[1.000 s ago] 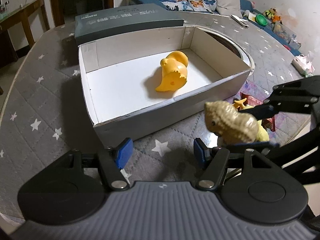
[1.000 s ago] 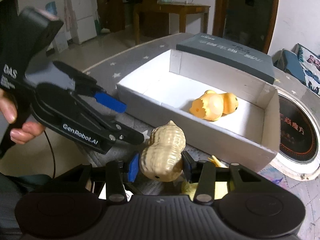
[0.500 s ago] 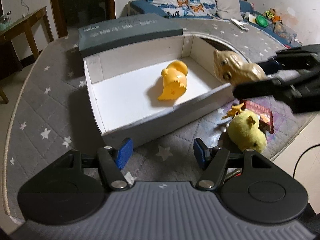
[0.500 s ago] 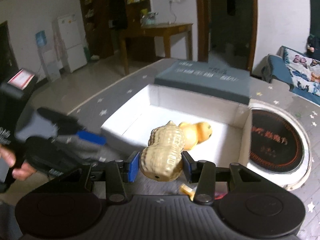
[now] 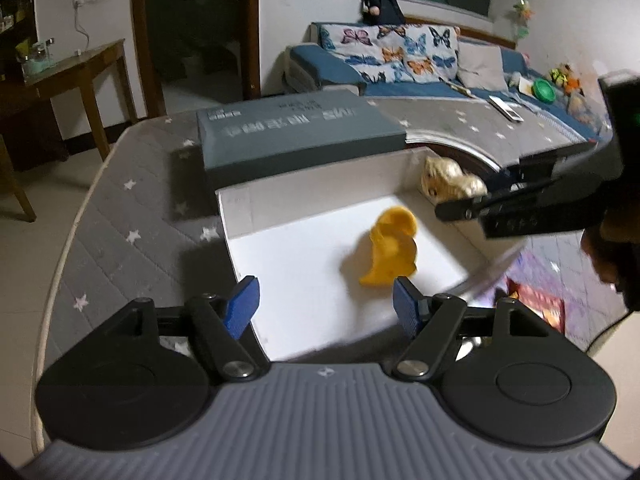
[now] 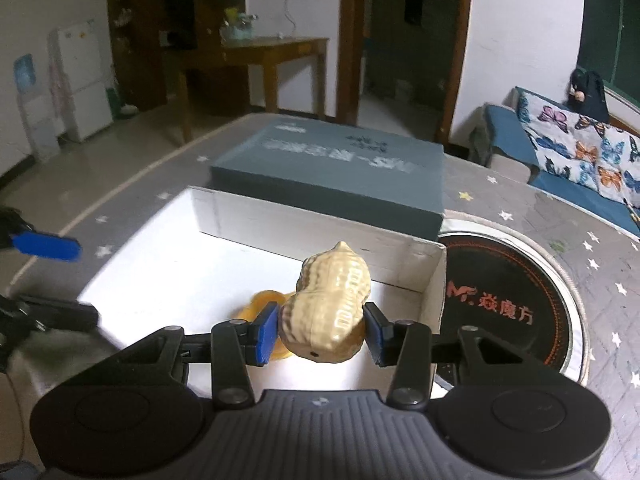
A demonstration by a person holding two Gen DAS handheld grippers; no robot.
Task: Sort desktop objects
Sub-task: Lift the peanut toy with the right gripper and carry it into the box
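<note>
The right tool (image 6: 322, 330) is clenching a ceramic peanut (image 6: 330, 308) between its 2 blue pads (image 6: 267, 334), the peanut standing roughly upright with its narrow end up. From the left wrist view the right tool (image 5: 460, 204) is reaching in level from the right side, its black fingers lying across the box's right wall, and the peanut (image 5: 450, 180) is hanging over the far right corner of the white box (image 5: 248, 216), clear of the floor of the box. A hand (image 5: 608, 252) is gripping that tool's handle at the right edge of the view.

The left tool (image 5: 326, 306) is standing released, its pads (image 5: 242, 306) spread wide with nothing between them, hovering over the near-left part of the box.

Inside the box a yellow toy (image 5: 390, 254) is lying on its side toward the right half, leaving the left half of the white floor bare. In the right wrist view the toy (image 6: 262, 304) is showing only partly behind the peanut. The box walls are low and the top is open all round. A grey-blue lid (image 6: 332, 168) is lying on the worktop (image 5: 120, 220) just behind the back wall, touching or nearly touching it. To the right of the box a round black cooker plate (image 6: 516, 304) is sitting set into the star-patterned cover. A red packet (image 5: 538, 306) is lying on the worktop beyond the box's near right corner.
</note>
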